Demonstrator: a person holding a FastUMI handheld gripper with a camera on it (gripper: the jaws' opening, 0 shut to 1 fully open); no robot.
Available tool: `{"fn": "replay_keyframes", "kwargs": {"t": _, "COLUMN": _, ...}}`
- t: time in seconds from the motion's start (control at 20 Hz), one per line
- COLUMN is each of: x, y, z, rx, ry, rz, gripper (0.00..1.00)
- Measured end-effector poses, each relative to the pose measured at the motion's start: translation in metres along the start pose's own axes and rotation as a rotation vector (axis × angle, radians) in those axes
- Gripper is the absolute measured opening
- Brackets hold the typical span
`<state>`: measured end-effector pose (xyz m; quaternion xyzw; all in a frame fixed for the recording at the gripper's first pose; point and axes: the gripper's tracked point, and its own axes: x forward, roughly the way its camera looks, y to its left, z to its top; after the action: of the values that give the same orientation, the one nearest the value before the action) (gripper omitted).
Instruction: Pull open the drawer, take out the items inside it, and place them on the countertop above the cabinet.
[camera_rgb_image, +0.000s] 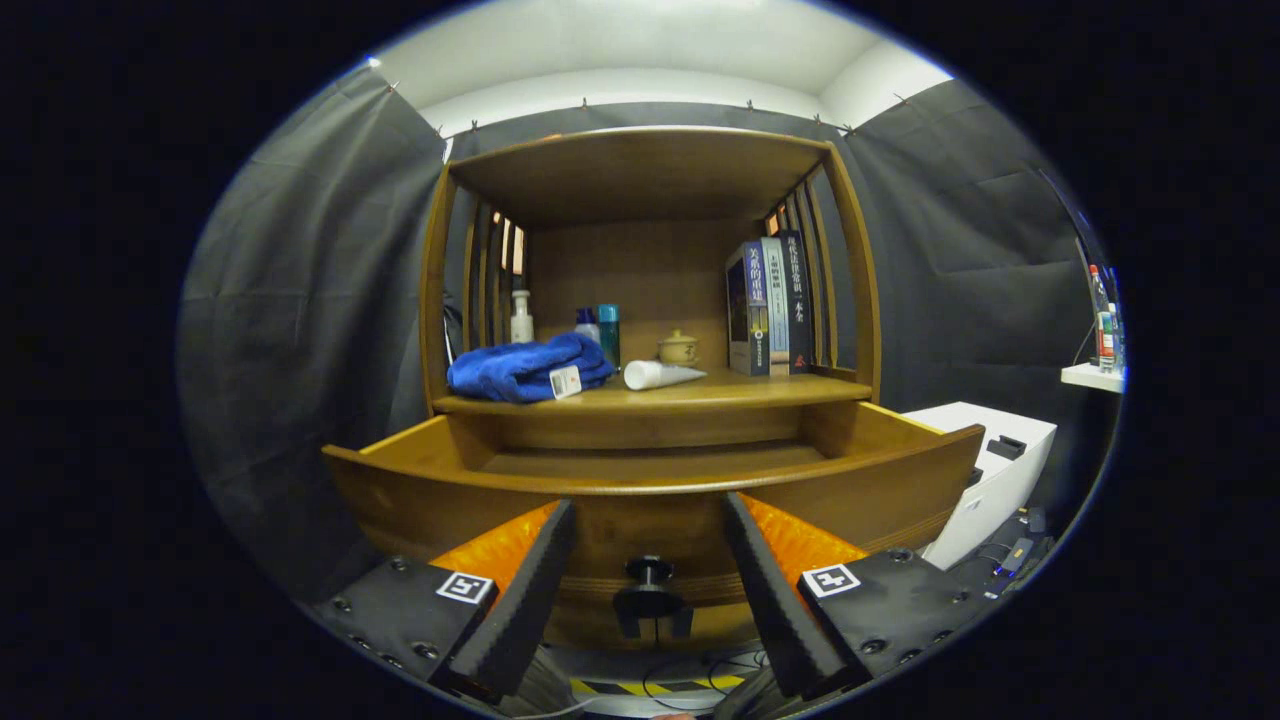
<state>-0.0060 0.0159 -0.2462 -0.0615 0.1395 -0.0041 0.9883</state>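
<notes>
With the drawer (655, 480) pulled out below the surface's front edge and the fingers (650, 590) wide apart, empty, flanking its knob (649, 570), reaching in blind risks knocking the front.

Blue towel (528, 367), brown wooden drawer (650, 490), white tube (660, 375).

Chinese titles on book spines (768, 305)

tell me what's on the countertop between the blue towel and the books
In the gripper view, a white tube lies on its side on the countertop between the blue towel and the books, with a small lidded pot behind it. The gripper is open.
</notes>
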Motion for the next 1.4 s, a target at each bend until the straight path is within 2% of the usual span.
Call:
{"fn": "replay_keyframes", "kwargs": {"t": 0.15, "x": 0.009, "y": 0.006, "z": -0.008, "rx": -0.004, "ry": 0.012, "rz": 0.012, "gripper": 0.96}}
{"fn": "replay_keyframes", "kwargs": {"t": 0.4, "x": 0.010, "y": 0.003, "z": -0.008, "rx": -0.026, "ry": -0.005, "rz": -0.027, "gripper": 0.96}}
{"fn": "replay_keyframes", "kwargs": {"t": 0.7, "x": 0.011, "y": 0.004, "z": -0.006, "rx": -0.032, "ry": -0.004, "rz": -0.031, "gripper": 0.97}}
{"fn": "replay_keyframes", "kwargs": {"t": 1.4, "x": 0.101, "y": 0.005, "z": 0.008, "rx": -0.031, "ry": 0.009, "rz": -0.038, "gripper": 0.97}}
